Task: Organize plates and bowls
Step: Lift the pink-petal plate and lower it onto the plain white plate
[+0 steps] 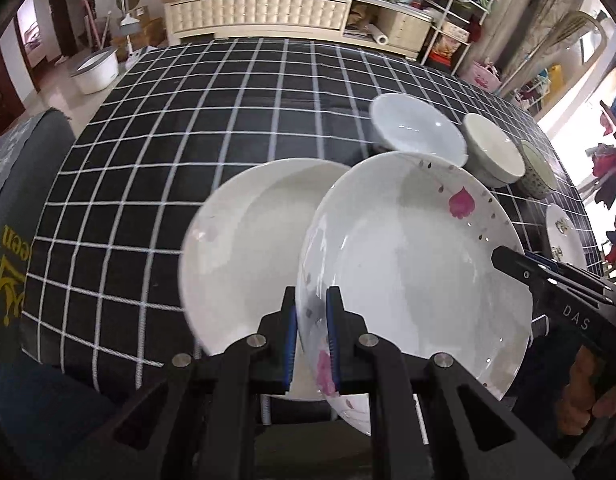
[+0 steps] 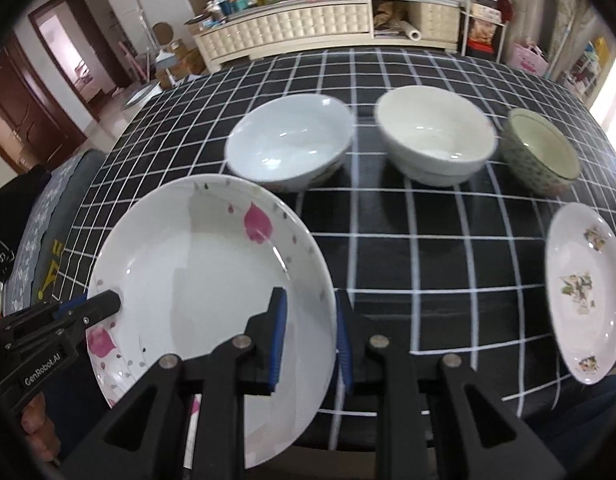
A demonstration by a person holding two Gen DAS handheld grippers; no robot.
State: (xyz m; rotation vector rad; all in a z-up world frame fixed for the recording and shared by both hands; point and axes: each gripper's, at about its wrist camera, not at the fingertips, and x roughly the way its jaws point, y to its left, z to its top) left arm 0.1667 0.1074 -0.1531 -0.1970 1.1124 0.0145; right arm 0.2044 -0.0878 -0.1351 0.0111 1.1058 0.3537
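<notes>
Pink-flowered plate [image 1: 411,264] tilted over plain plate [image 1: 244,248], its rim between both grippers' jaws, left [image 1: 311,340] and right [image 2: 309,340].

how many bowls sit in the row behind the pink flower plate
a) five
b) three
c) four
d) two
b: the right wrist view shows a pale blue bowl, a cream bowl and a green patterned bowl side by side behind the pink flower plate.
</notes>
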